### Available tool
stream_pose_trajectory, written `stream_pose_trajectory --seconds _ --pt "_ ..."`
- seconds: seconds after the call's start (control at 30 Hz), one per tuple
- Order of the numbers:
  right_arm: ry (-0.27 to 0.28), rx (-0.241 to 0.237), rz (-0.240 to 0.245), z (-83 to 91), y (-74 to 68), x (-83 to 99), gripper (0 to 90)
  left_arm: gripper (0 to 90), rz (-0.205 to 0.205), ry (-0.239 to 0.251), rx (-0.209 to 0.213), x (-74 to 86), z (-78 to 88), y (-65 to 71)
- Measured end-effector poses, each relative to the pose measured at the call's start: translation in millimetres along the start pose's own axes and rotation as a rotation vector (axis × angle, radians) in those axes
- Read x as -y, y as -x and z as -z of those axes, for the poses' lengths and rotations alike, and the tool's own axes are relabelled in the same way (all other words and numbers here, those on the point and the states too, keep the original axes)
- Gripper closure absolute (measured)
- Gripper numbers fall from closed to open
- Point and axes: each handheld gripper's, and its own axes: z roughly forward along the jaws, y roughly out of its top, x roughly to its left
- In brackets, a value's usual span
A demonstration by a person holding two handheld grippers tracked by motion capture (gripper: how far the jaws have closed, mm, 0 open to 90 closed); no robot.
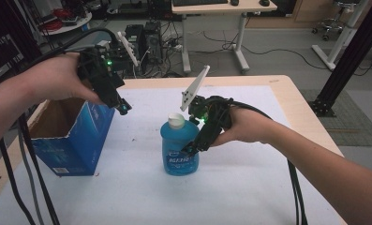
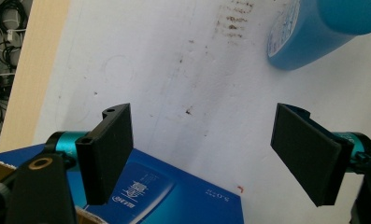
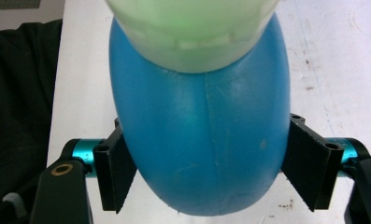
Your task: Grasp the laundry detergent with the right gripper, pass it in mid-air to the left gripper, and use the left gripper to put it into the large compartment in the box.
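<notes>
The desk [image 1: 286,89] has a light wood top, and a white sheet [image 1: 249,187] covers most of it. The sheet carries scattered brown specks and stains, plainest in the left gripper view [image 2: 230,21].

A blue bottle [image 1: 179,147] with a white cap [image 1: 176,120] stands upright near the middle of the sheet. A printed label is on its front. The right gripper [image 1: 191,149] reaches in from the right side of the bottle at label height. In the right gripper view the bottle body [image 3: 202,140] sits between the two black pads [image 3: 117,175]. The left pad touches the bottle wall; the right pad is at the wall or just off it, and contact there cannot be confirmed. No earlier position is described here; the grip is read as pinching the bottle body.

An open blue cardboard box [image 1: 73,140] stands at the left edge of the desk, well apart from the bottle. The left gripper [image 1: 122,108] is held above the box's near corner. Its jaws are spread wide with nothing between them; the sheet and a corner of the box [image 2: 174,196] appear below.

Beyond the desk, the room holds a second desk with white legs [image 1: 240,42], computer cases [image 1: 144,42], loose cables on a grey floor [image 1: 277,47] and a black metal frame [image 1: 347,61] at right.
</notes>
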Motion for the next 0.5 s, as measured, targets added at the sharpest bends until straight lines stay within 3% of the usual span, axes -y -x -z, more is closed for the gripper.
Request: stream_pose_trajectory --seconds 0.5 --pt "0.0 -0.006 -0.003 -1.8 1.1 0.4 31.5 21.3 0.003 0.005 0.002 0.7 -0.3 -0.1"
